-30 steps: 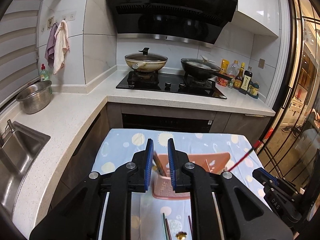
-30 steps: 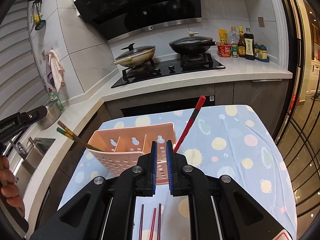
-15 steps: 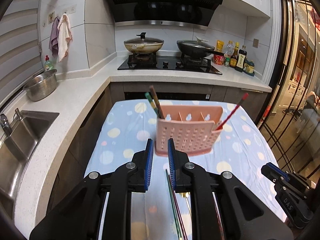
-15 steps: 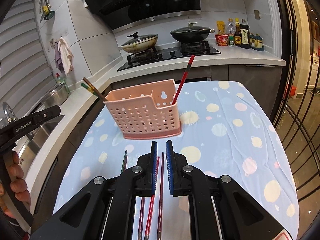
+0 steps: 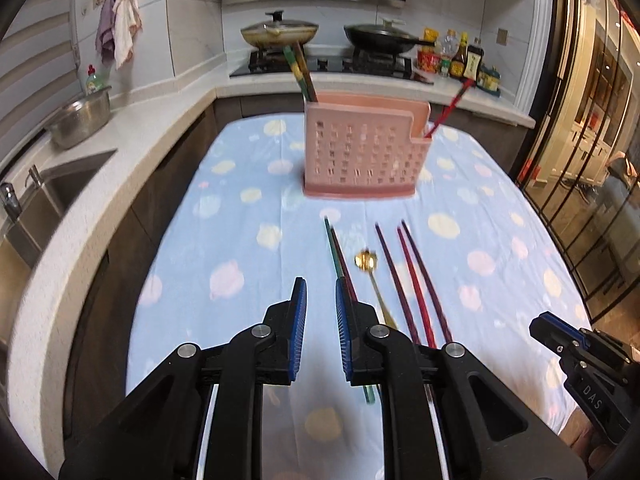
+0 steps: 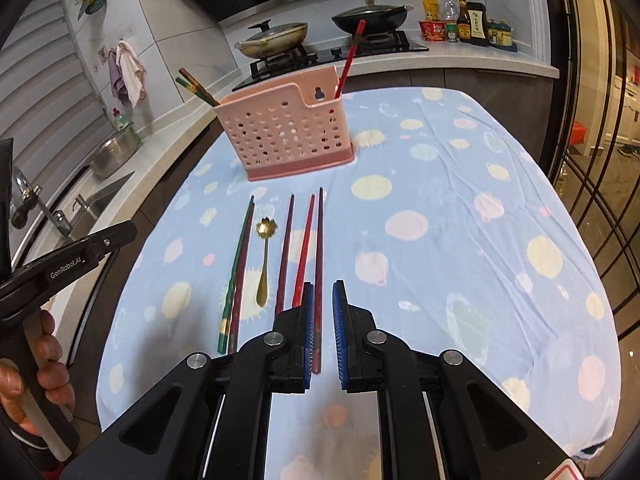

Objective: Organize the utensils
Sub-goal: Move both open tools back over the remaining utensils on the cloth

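A pink perforated utensil caddy (image 5: 364, 152) (image 6: 286, 136) stands on the blue dotted tablecloth. It holds a green and a brown chopstick (image 6: 198, 88) at its left end and a red chopstick (image 6: 348, 60) at its right end. In front of it lie a green and dark red chopstick pair (image 6: 238, 268), a gold spoon (image 6: 264, 264) and three red and purple chopsticks (image 6: 304, 248). My left gripper (image 5: 320, 286) is open and empty above the near ends of the left pair. My right gripper (image 6: 322, 288) is open and empty over the rightmost chopstick.
The tablecloth (image 6: 460, 200) covers a small table with its edges close on both sides. A counter with a sink (image 5: 48, 200) and a steel bowl (image 5: 80, 120) runs along the left. A stove with two pans (image 5: 332, 36) and sauce bottles (image 5: 460, 58) stands behind.
Both grippers have pulled back from the caddy and dropped lower over the loose utensils. The caddy now looks farther away. Both sets of jaws have opened a little.
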`<state>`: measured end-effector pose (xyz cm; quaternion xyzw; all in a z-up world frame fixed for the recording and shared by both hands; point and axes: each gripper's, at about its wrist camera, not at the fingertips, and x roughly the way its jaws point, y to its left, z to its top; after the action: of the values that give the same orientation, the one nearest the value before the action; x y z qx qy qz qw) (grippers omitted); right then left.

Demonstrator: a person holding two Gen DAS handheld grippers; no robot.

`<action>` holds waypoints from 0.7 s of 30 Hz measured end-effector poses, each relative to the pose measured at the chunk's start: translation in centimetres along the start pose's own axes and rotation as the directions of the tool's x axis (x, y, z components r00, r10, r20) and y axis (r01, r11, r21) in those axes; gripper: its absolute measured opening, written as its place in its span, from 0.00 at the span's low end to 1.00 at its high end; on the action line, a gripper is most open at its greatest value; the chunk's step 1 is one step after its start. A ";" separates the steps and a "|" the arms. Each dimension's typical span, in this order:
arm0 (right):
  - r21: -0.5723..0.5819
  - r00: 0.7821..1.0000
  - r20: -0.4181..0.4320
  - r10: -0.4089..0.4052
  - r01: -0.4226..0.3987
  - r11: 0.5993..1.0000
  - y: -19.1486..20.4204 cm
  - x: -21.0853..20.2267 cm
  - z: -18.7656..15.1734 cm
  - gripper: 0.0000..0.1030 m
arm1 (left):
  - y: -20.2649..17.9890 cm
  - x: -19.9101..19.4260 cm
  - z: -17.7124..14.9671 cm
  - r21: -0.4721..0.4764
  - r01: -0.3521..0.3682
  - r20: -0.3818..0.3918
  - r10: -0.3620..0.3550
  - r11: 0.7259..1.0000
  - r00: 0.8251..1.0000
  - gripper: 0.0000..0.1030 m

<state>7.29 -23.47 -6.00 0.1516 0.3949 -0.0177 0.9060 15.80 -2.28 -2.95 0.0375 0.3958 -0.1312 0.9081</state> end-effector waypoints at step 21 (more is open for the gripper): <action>-0.060 0.993 -0.108 -0.040 0.034 0.998 1.5 4.9 -5.1 0.31 | 0.2 3.6 -8.5 -0.034 0.029 -0.171 -0.035 0.999 0.985 0.26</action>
<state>7.26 -20.16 -12.48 0.1187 0.4471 -0.0149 0.8865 12.18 -1.36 -11.34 0.0281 0.4751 -0.1358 0.8689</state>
